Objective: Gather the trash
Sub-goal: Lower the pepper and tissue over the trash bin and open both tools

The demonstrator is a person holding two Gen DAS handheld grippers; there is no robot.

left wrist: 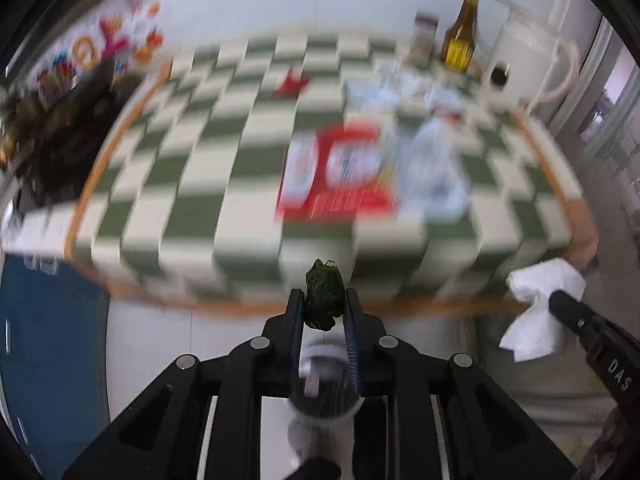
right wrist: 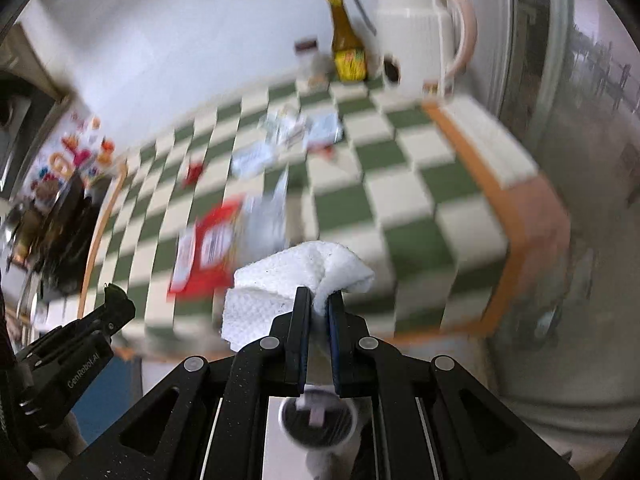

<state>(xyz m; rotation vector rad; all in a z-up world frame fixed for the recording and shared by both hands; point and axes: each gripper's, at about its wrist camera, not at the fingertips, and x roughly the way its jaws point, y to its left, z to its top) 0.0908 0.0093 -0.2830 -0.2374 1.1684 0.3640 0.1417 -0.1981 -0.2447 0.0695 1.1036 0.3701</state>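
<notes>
My left gripper [left wrist: 323,300] is shut on a crumpled dark green wrapper [left wrist: 323,294], held off the near edge of the checkered table [left wrist: 208,184]. My right gripper [right wrist: 319,300] is shut on a white paper napkin [right wrist: 296,280]; the same napkin [left wrist: 538,304] hangs at the right of the left wrist view. The left gripper [right wrist: 110,290] shows at the lower left of the right wrist view. On the table lie a red flattened package [left wrist: 340,172], a clear plastic bag [left wrist: 432,168], a small red scrap [left wrist: 292,82] and pale wrappers [right wrist: 296,128]. Everything is motion-blurred.
A brown sauce bottle [left wrist: 462,28], a small jar [left wrist: 424,36] and a white thermos jug [right wrist: 416,36] stand at the table's far side. Dark clutter and a colourful box [left wrist: 104,48] sit at the left. A blue surface [left wrist: 48,352] lies below left, white floor below the grippers.
</notes>
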